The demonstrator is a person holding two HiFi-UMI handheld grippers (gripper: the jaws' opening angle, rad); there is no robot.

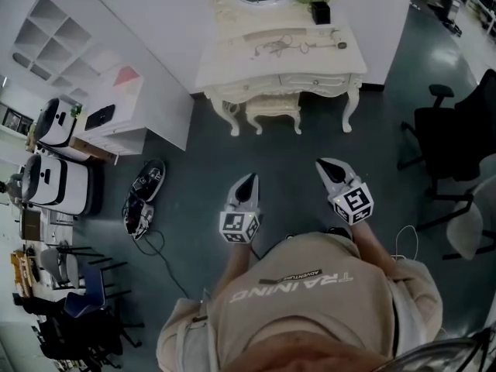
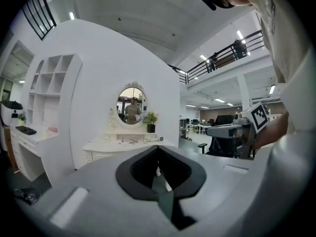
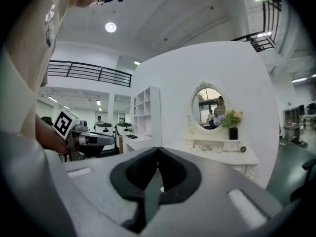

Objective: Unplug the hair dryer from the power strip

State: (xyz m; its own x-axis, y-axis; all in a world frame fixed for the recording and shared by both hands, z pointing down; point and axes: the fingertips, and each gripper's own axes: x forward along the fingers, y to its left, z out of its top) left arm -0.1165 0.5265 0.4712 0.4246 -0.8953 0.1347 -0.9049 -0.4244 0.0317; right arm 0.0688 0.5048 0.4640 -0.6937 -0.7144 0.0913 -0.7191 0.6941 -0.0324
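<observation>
Head view first, from near to far. Shows the left gripper and the right gripper held out side by side before the chest, both about level, above bare dark floor. Reads both pairs of jaws in the gripper views as pressed together, with nothing between them and nothing pinched. Finds, further on, a small stool tucked under a white dressing table, well apart from both grippers. Guesses the hair dryer to be the small dark round-ended piece at the right end of the table top, near a loose cord; too small to be sure. Cannot make out the power strip in any view. Judges the task as not begun.

Sees several risks from here. May catch a foot on the cable lying on the floor at the left. May reach for the wrong thing, with plug and strip not yet found. May arrive with shut jaws and only push the plug. May pull on the cord instead of the plug body — drags the dryer or the strip across the top, perhaps against the flower pot at the back.
</observation>
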